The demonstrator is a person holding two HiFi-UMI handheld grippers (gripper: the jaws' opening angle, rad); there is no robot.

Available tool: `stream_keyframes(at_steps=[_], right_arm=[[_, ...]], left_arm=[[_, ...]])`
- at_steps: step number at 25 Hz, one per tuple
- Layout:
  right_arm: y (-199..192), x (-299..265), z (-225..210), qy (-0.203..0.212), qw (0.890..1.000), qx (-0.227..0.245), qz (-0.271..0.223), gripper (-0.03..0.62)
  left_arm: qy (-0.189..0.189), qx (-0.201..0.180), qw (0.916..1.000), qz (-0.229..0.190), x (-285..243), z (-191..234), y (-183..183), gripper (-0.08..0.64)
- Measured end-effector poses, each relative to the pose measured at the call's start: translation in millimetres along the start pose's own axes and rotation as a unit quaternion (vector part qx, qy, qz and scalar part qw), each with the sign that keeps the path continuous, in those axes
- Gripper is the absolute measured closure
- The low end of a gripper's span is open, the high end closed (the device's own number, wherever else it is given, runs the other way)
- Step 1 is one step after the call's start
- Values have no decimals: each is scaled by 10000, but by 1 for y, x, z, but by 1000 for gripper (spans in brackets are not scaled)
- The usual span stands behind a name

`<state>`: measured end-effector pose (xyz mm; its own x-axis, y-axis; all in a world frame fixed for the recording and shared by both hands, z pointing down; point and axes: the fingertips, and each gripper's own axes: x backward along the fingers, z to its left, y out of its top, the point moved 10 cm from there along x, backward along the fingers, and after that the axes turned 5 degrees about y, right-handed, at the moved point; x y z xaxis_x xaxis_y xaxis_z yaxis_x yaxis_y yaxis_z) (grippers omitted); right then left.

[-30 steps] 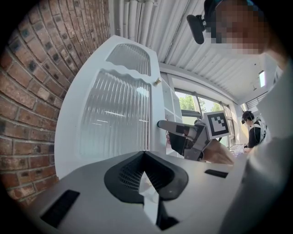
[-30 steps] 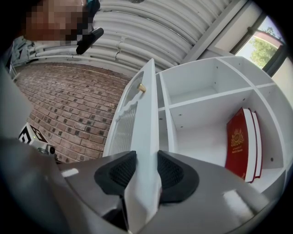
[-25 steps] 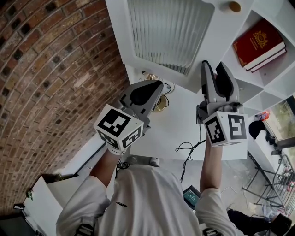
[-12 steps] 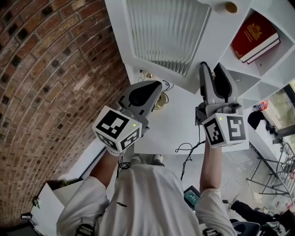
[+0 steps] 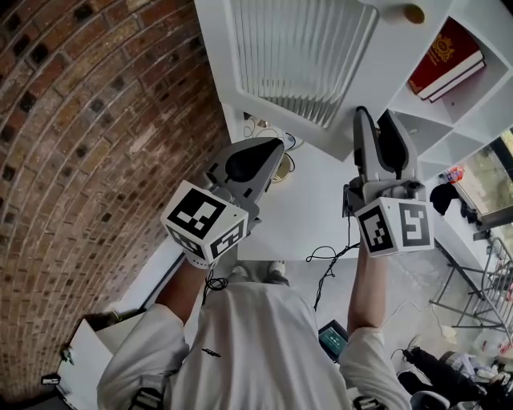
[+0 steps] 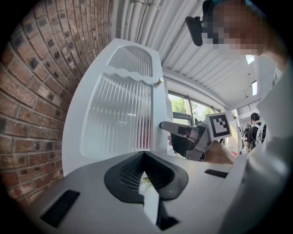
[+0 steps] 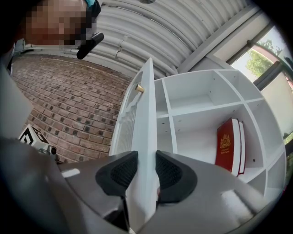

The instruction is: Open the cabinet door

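Well, at the far left of your head view runs the red-brown brick wall (image 5: 88, 120). Beside it you hold your left gripper (image 5: 272, 148) about level. Its grey jaws meet at the tips with nothing between them, and it hangs clear of the door.

In the middle, the white cabinet door with its ribbed glass panel (image 5: 296, 48) stands swung partly out from the white shelf cabinet (image 7: 201, 105). It is edge-on to your right gripper view.

Your right gripper (image 5: 373, 114) tilts a little upward and is clamped on that door's free edge. One dark ribbed pad presses the front face and the other presses the back, with the white edge filling the narrow gap between them. The small round brass knob (image 5: 414, 13) sits on the door's front face, farther along the same edge than your grip and well apart from the jaws.

At the right the shelf compartments are exposed. A red hardcover book with a gold crest (image 5: 445, 58) stands upright in one of them.
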<state>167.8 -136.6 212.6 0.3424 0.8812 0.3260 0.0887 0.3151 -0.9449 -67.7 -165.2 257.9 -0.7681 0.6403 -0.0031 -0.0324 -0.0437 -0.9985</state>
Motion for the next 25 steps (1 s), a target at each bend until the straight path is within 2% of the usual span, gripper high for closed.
stream_keyframes(at_steps=[10, 25], right_arm=[[4, 10, 16, -85, 10000, 13, -6, 468], [11, 27, 43, 38, 10000, -33, -6, 488]], left_arm=[[-64, -15, 10000, 11, 13, 2, 4, 552], [-123, -8, 9999, 9, 26, -3, 6, 552]])
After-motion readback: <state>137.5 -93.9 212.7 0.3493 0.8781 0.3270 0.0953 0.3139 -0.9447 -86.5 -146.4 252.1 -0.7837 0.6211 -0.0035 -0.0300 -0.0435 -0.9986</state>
